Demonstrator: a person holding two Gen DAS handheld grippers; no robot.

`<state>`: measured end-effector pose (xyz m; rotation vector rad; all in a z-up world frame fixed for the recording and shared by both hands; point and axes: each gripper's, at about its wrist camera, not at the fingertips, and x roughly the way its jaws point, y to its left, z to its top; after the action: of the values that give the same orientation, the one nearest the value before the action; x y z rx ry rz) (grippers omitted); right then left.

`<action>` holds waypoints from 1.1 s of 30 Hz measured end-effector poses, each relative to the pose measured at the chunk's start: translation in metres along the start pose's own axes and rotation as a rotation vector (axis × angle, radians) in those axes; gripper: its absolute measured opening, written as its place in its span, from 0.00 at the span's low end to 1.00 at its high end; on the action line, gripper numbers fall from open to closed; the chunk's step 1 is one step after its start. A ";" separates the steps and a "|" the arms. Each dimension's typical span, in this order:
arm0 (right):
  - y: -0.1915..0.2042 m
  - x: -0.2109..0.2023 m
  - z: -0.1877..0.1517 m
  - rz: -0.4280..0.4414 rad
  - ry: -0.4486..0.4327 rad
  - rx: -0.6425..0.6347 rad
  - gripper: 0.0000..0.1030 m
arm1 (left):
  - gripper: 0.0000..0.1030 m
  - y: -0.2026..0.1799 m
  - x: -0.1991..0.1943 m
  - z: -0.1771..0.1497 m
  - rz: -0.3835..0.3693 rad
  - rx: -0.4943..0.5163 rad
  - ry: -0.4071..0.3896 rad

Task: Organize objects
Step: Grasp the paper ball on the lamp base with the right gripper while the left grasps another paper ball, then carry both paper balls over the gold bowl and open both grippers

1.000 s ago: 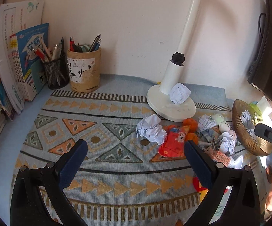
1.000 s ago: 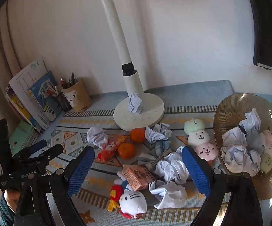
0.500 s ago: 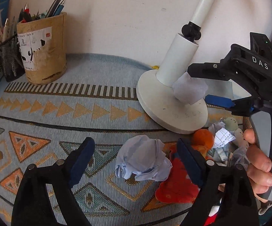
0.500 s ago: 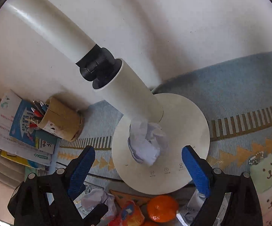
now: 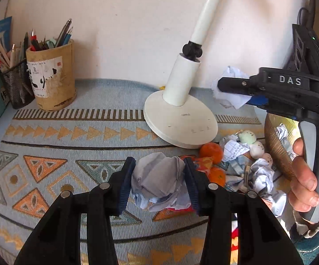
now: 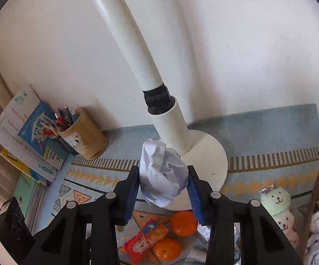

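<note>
Crumpled paper is what both my hands have: my left hand-held gripper [image 5: 159, 181] is closing on one paper ball [image 5: 158, 178] low over the rug [image 5: 55, 145], pads touching its flanks, and my right hand-held gripper [image 6: 162, 188] is closing on a second ball [image 6: 161, 174], held in the air just in front of the lamp base [image 6: 205, 154]. Both wads look nearly weightless, soft and springy, so I judge a pinch across the thickest middle is best; loose flaps at the edge would tear or slip out. Squeezing hard costs nothing, since nothing here is fragile. Beyond my left fingers, to the right, lie oranges [image 5: 211, 151], a snack packet [image 6: 145, 240] and more paper beside the woven bowl [image 5: 276, 148], which already holds wads and is, I'd guess, where these go.
</note>
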<state>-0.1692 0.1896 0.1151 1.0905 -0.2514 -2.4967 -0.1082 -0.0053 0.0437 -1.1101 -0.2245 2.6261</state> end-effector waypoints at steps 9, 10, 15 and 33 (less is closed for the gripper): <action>-0.008 -0.150 -0.133 -0.065 -0.106 -0.093 0.41 | 0.40 -0.032 -0.087 -0.066 -0.051 -0.023 -0.103; -0.013 -0.154 -0.153 -0.079 -0.097 -0.091 0.41 | 0.40 -0.037 -0.088 -0.078 -0.038 -0.019 -0.099; -0.047 -0.146 -0.216 -0.135 0.001 -0.060 0.41 | 0.40 -0.061 -0.076 -0.119 0.011 0.027 -0.079; -0.033 -0.159 -0.284 -0.179 0.035 -0.215 0.68 | 0.43 -0.062 -0.062 -0.135 0.005 0.043 -0.043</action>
<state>0.1272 0.2871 0.0169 1.1084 0.1289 -2.5830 0.0428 0.0382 0.0077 -1.0424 -0.1740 2.6486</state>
